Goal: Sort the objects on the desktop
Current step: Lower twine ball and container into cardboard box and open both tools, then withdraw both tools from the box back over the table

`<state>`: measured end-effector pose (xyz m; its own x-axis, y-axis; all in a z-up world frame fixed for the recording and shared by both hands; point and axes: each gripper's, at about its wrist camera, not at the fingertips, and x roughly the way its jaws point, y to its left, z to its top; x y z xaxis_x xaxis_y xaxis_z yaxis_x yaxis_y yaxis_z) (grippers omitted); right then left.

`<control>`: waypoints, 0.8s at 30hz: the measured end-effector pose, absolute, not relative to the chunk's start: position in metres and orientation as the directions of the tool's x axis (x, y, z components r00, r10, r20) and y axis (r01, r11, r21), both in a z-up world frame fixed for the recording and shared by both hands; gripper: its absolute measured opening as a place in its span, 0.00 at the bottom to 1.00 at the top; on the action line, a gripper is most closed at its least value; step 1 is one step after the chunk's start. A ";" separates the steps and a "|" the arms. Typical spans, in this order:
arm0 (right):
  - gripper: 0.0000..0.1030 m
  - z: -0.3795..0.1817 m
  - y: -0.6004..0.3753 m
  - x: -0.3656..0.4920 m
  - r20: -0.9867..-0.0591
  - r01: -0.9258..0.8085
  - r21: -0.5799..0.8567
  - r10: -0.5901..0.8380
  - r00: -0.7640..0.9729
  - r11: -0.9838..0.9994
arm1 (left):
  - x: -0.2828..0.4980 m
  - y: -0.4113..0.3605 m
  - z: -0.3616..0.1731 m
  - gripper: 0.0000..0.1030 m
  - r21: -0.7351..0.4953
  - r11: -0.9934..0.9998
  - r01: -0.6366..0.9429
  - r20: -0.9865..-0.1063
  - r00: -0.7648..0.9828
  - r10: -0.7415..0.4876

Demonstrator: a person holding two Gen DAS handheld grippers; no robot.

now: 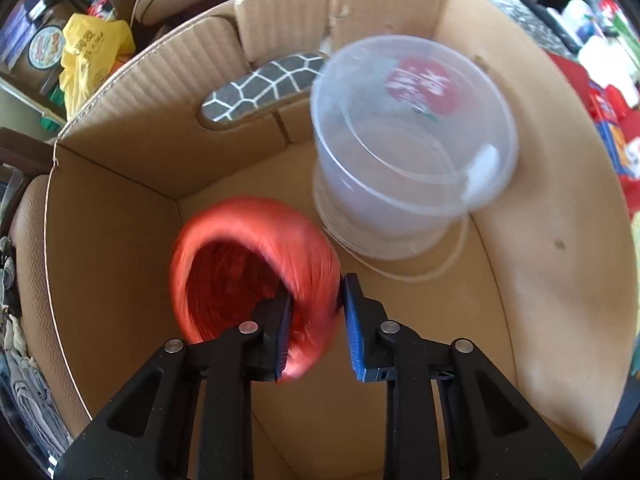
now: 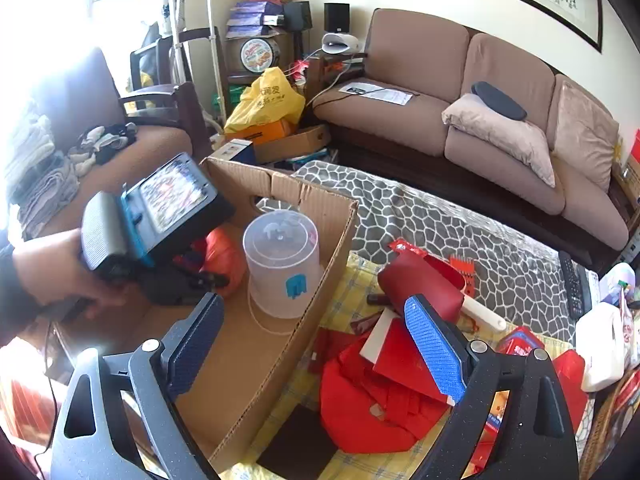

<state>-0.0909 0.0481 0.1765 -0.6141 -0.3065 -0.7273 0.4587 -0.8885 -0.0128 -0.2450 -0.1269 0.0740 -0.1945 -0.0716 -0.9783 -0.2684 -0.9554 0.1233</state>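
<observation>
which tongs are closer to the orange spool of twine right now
Left. The left tongs are inside the cardboard box, straddling the orange spool's wall. The right tongs hang open outside the box, over red items.

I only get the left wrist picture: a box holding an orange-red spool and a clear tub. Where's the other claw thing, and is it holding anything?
Observer: It's holding nothing. The right gripper is wide open, hovering over the near wall of the cardboard box.
Operator: What's outside the box?
Observer: There's a heap of red things on the table, including a red fabric bag and what looks like a red scoop with a white handle.
Operator: Is there anything on the tub I can't see?
Observer: There's a blue sticker low on the outside of the clear tub.
</observation>
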 end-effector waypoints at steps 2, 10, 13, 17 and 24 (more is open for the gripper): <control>0.91 0.174 0.053 -0.089 -0.728 0.464 -0.003 -0.316 -0.608 -0.886 | -0.250 -0.125 0.074 0.21 0.150 -0.952 -0.266 -0.974 -0.204 -0.096; 0.91 0.166 0.070 -0.083 -0.732 0.467 0.013 -0.327 -0.597 -0.884 | -0.263 -0.125 0.080 0.20 0.114 -0.974 -0.195 -0.965 -0.256 -0.062; 0.91 0.163 0.075 -0.081 -0.738 0.457 0.011 -0.315 -0.597 -0.890 | -0.264 -0.124 0.086 0.20 0.127 -0.978 -0.168 -0.956 -0.283 -0.076; 0.91 0.161 0.081 -0.077 -0.744 0.442 0.013 -0.304 -0.595 -0.897 | -0.258 -0.120 0.091 0.23 0.132 -0.980 -0.151 -0.954 -0.286 -0.085; 0.91 0.159 0.094 -0.067 -0.755 0.411 0.030 -0.290 -0.588 -0.911 | -0.223 -0.122 0.147 0.90 0.166 -0.978 -0.127 -0.897 -0.432 -0.096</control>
<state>-0.0670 0.0942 0.1593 -0.5879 -0.2899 -0.7552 0.4113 -0.9110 0.0295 -0.2234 -0.1224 0.1475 -0.4319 -0.0962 -0.8968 -0.1275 -0.9778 0.1663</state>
